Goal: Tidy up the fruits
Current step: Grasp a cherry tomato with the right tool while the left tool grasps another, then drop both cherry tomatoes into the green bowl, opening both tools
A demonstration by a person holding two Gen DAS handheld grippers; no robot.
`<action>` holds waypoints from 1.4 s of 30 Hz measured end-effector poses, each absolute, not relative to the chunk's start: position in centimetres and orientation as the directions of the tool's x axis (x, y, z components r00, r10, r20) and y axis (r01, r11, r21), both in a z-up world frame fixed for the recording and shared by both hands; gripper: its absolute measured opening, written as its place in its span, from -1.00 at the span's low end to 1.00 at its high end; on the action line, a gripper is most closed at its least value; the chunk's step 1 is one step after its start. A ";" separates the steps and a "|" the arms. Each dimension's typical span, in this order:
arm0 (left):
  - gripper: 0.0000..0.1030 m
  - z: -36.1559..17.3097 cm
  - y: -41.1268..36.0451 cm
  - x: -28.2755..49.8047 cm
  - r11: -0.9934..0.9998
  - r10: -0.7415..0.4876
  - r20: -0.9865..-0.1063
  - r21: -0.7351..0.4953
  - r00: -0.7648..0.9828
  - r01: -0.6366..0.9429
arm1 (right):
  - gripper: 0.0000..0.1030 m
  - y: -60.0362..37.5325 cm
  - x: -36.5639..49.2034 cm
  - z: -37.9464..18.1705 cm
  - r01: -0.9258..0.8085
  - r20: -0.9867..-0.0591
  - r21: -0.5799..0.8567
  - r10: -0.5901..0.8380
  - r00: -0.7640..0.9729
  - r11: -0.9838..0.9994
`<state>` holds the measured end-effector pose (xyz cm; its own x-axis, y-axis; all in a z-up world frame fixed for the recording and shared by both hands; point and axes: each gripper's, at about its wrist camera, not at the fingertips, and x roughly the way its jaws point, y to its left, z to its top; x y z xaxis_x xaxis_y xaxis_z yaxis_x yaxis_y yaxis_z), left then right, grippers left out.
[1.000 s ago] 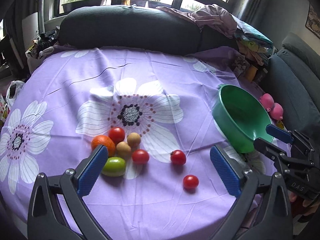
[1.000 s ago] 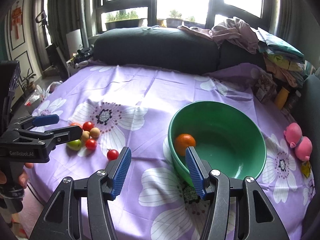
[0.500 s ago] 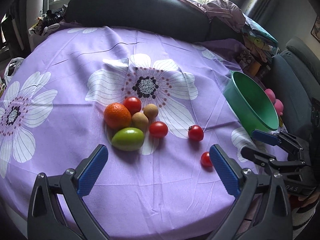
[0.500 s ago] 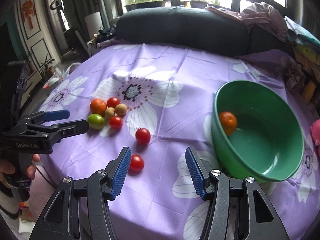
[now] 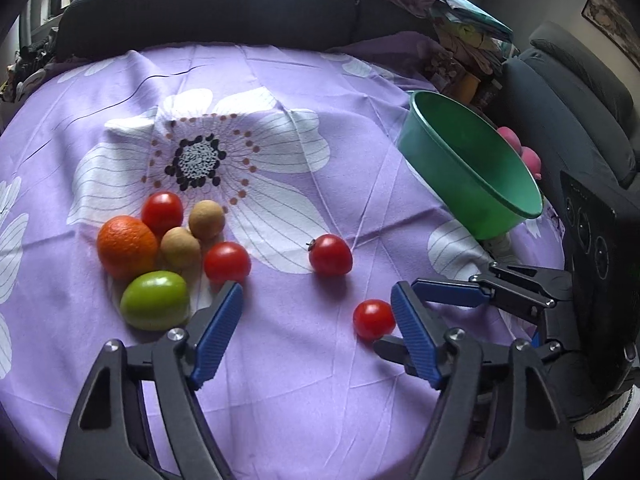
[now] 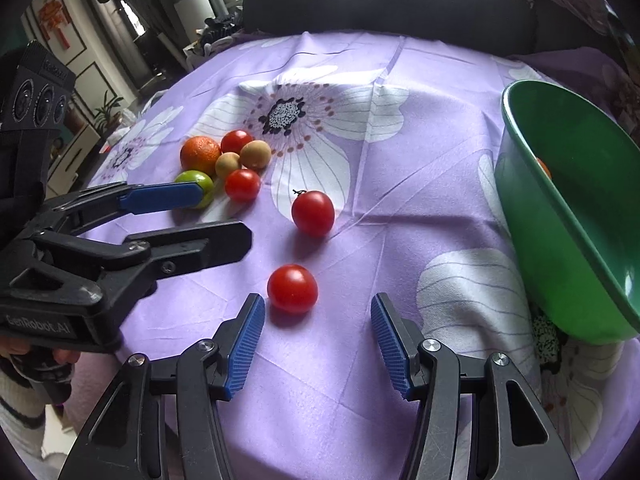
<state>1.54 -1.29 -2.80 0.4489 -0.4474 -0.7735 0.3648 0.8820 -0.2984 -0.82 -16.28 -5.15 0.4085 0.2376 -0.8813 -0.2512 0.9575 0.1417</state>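
Gathering loose fruit into the green bowl (image 6: 560, 216) is the step in hand, and the nearest tomato (image 6: 292, 288) is lying on the purple cloth (image 6: 400, 200) just ahead of the right hand-held gripper (image 6: 318, 334), slightly toward its left pad. That gripper's jaws are standing apart with nothing between them. A second tomato (image 6: 313, 213) is sitting a little farther on, and the remaining fruit, an orange (image 5: 127, 247), a green tomato (image 5: 155, 300), two more red tomatoes and two brown fruits, is bunched together well apart from the bowl. The left hand-held gripper (image 5: 316, 318) is hanging over the cloth between that bunch and the near tomato, its jaws closing on nothing. Something orange, probably another orange, is showing inside the bowl. The next move is likely calling for the right gripper to be going forward until its pads are straddling the tomato, then pinching gently, since the round fruit could be rolling away.
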 end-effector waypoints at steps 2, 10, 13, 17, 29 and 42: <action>0.36 -3.3 -1.8 2.2 0.874 -0.459 -0.778 -0.310 0.429 0.374 | 0.11 -16.1 -0.7 -5.3 -0.256 -0.881 0.122 0.223 0.416 0.959; 0.03 -4.6 -3.2 4.7 0.866 -0.467 -0.797 -0.323 0.383 0.383 | 0.01 -15.7 0.1 -5.6 -0.289 -0.872 0.139 0.255 0.417 0.947; -0.17 -5.0 -3.5 5.2 0.867 -0.463 -0.803 -0.321 0.375 0.382 | -0.05 -15.1 0.3 -5.9 -0.312 -0.875 0.114 0.244 0.417 0.943; -0.38 -5.0 -3.7 5.7 0.875 -0.445 -0.809 -0.303 0.384 0.377 | -0.24 -14.9 0.7 -5.9 -0.318 -0.875 0.110 0.243 0.418 0.942; -0.43 -4.4 -2.1 5.1 0.877 -0.457 -0.790 -0.322 0.409 0.358 | -0.44 -15.4 0.7 -5.0 -0.293 -0.867 0.095 0.223 0.446 0.952; -0.43 -1.1 -1.5 3.6 0.871 -0.477 -0.750 -0.336 0.458 0.358 | -0.44 -17.9 -0.4 -1.1 -0.225 -0.804 0.079 0.195 0.562 0.971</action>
